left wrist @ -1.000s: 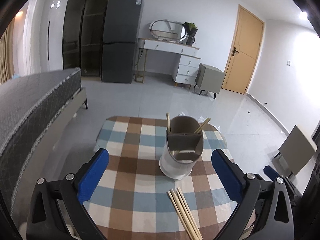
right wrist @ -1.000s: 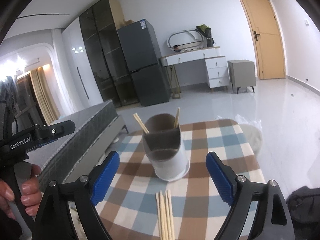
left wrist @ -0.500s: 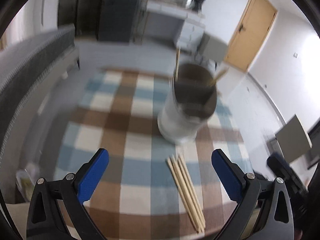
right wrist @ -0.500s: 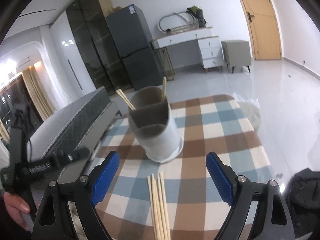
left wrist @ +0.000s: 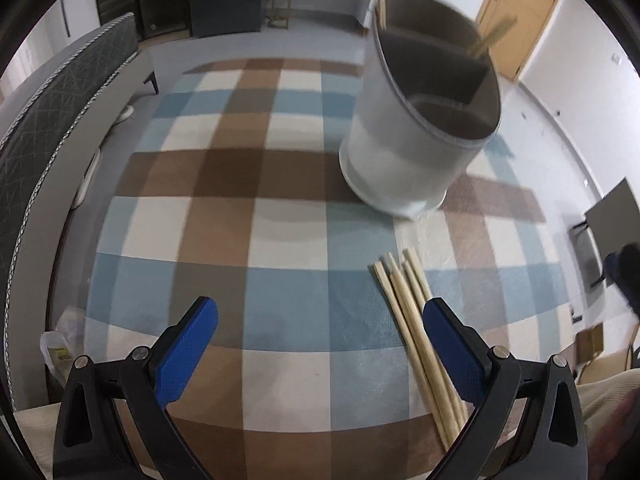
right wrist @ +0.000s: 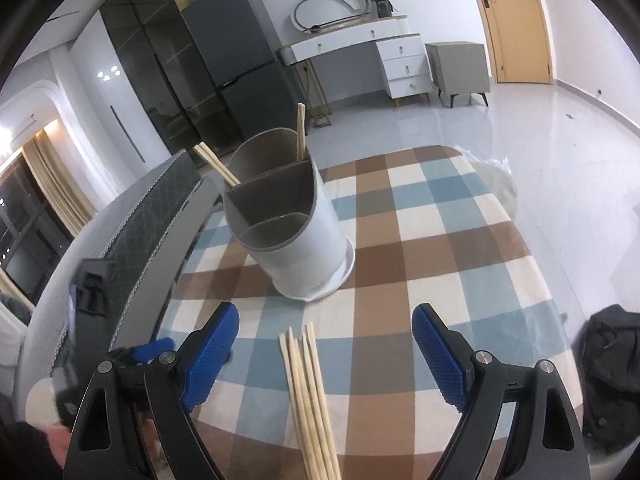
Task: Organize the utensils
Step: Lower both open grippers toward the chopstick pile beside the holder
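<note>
Your left gripper [left wrist: 320, 334] has its blue-padded jaws spread wide apart with nothing between them; it hangs over the checked tablecloth [left wrist: 224, 216]. Its right pad sits just beside the bundle of loose wooden chopsticks [left wrist: 416, 336], but you cannot tell from this view whether it touches them.

Your right gripper [right wrist: 325, 342] is likewise spread wide and holds nothing. The chopstick bundle [right wrist: 308, 392] lies flat on the cloth between its two pads, clear of both, with the tips pointing toward the holder.

The white utensil holder [right wrist: 294, 236] stands on the cloth beyond the bundle, near but apart from it. Its grey interior is split into compartments; two chopsticks [right wrist: 300, 132] already stand in the rear compartment, leaning to opposite sides. In the left view the holder [left wrist: 416, 140] is blurred.
</note>
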Demonstrator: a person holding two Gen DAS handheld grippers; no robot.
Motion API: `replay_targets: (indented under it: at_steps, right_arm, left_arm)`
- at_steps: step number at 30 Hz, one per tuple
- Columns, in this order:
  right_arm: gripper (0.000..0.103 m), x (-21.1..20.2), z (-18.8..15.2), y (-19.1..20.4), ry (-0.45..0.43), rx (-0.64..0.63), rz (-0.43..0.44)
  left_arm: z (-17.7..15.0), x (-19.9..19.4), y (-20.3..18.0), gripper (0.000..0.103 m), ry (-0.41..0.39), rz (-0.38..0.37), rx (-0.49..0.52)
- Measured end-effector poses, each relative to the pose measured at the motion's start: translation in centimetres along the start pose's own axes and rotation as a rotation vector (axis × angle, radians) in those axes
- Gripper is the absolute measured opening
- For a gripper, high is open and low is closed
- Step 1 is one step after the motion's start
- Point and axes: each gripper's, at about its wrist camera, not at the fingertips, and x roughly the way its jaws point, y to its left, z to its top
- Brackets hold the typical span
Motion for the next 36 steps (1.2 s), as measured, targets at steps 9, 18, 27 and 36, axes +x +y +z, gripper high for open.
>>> replay_targets:
  at_steps: [9,18,27,36]
  right_arm:
    - [0.089,0.2,0.3,-0.3,0.013,0.013,0.008]
    - [0.089,-0.1,0.6,0.1,0.001,-0.014,0.006]
    - [0.089,-0.4,0.9,-0.1,-0.006,-0.001,0.03]
    - [0.089,-0.5,0.9,-0.5,0.0,0.024,0.038]
  left_arm:
    - [-0.1,3.8,-0.9,0.1,0.078,0.055,0.042]
    - [-0.2,5.3,-1.4,0.1,0.115,0.125,0.043]
    - [-0.2,4.8,-1.7,0.1,0.111,0.064,0.013]
    - [-0.4,5.4,-1.0,0.1,0.159,0.12,-0.011]
